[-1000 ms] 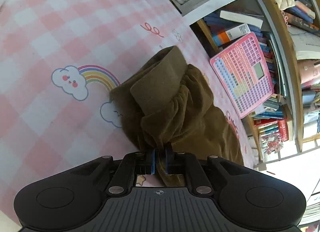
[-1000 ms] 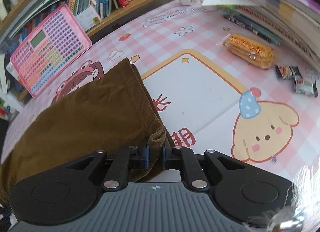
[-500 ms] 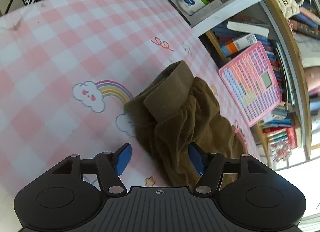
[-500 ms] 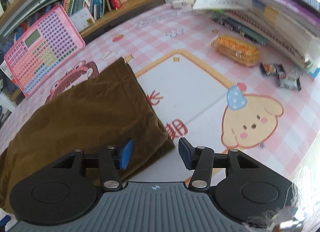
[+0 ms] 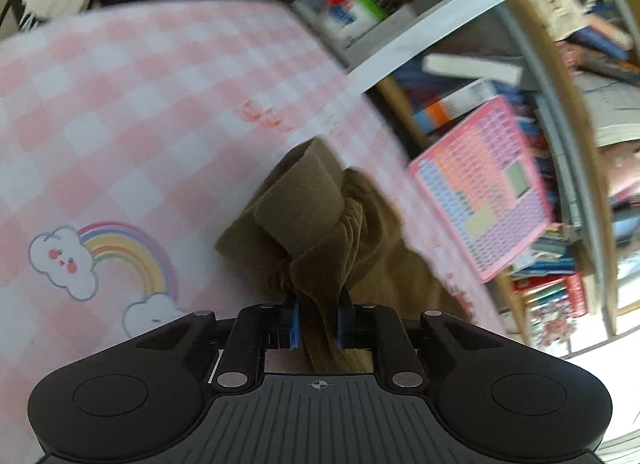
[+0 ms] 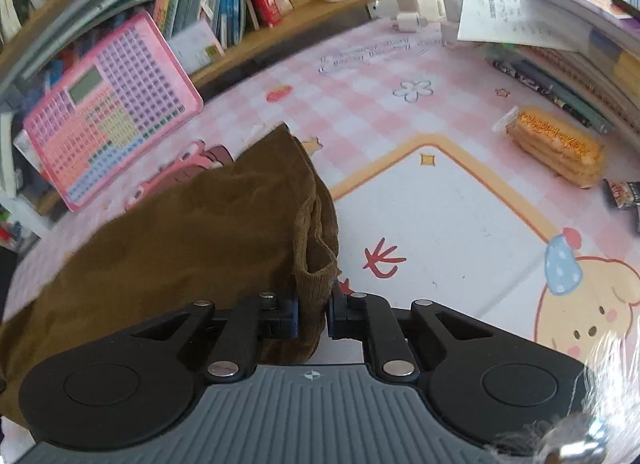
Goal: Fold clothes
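1. The garment (image 6: pixel 192 232), brown corduroy, lies bunched on the pink checked mat (image 5: pixel 120 112), partly folded. Its ribbed band end (image 5: pixel 304 200) shows in the left view, its hemmed corner (image 6: pixel 316 260) in the right.
2. Left gripper (image 5: pixel 318 324): jaws nearly closed on a gathered wad of cloth below the band. Right gripper (image 6: pixel 312 318): jaws nearly closed on the hemmed corner.
3. Risk, in my judgement: the left bite takes several bunched layers. On lifting, inner layers could slide out and spoil the fold.
4. Risk: the right hold sits at the very edge of the corner. A sharp pull might strip it from the pads.
5. Risk: uneven travel of the two hands would skew the fold, since the cloth between them is slack.
6. Surroundings: the pink toy tablet (image 6: pixel 108 104) leans just beyond the garment; a wide sweep could knock it. The snack packet (image 6: pixel 556 144) lies well apart.
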A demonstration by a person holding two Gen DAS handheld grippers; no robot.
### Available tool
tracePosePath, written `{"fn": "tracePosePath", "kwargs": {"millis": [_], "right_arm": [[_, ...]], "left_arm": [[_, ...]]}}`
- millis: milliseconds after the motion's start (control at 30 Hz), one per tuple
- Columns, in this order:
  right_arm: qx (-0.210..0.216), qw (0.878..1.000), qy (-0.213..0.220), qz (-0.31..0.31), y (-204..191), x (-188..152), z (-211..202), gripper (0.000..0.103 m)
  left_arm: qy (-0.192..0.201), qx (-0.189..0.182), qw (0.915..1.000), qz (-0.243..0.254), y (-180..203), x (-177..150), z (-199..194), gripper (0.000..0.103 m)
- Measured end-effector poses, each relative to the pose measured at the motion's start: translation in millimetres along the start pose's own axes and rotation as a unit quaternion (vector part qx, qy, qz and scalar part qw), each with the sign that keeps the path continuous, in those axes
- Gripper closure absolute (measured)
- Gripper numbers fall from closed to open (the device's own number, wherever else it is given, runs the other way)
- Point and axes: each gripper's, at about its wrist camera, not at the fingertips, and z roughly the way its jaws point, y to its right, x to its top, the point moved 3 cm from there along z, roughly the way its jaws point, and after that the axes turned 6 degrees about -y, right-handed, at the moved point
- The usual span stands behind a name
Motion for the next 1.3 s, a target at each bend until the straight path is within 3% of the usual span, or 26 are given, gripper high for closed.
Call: {"fn": "tracePosePath", "kwargs": {"millis": [200,233,333,467,600,833,933,1100,1300], "right_arm": [[-0.007,1.000,0.007,-0.003,-2.9,5.1,10.9,0.089],[-0.010,1.000,0.008,-0.005,-3.7,4.6,10.3,0.084],[-0.016,1.000,0.017,-0.005,-4.2,-2.5,1.6,0.054],[-0.007,1.000,0.023,-0.011,-7.7,-24.7,-16.5,0.048],[-0.004,0.999,0.028,-0.034,-21.1,-50.2,-33.0,0.047],[0.011,0.998,0.028,-0.049,-41.0,-92.0,-57.2,0.043],[0.005,0.998,0.024,-0.059,-47.8,-108.0,-62.7,0.042],[-0.018,0.994,0.025,-0.110,-67.2,-132.7,-69.4,0.031],[-0.030,0.987,0.037,-0.154,-80.7,-140.4,-75.5,0.021]], "left_arm": [[-0.010,0.011,0.9998,0.016,-4.2,0.1,9.2,0.084],[-0.010,0.013,0.9996,0.021,-3.4,-1.0,7.1,0.080],[0.005,0.026,0.9984,0.049,2.4,-8.1,-6.2,0.070],[0.021,0.031,0.9936,0.106,14.8,-26.1,-25.8,0.056],[0.013,0.042,0.9867,0.157,25.7,-47.0,-37.0,0.056],[-0.006,0.027,0.9756,0.218,40.9,-74.5,-47.4,0.055],[-0.015,0.036,0.9721,0.231,42.8,-85.8,-49.6,0.055],[-0.047,0.062,0.9654,0.249,40.1,-101.3,-45.1,0.054],[-0.042,0.058,0.9688,0.237,32.6,-98.0,-49.6,0.049]]}}
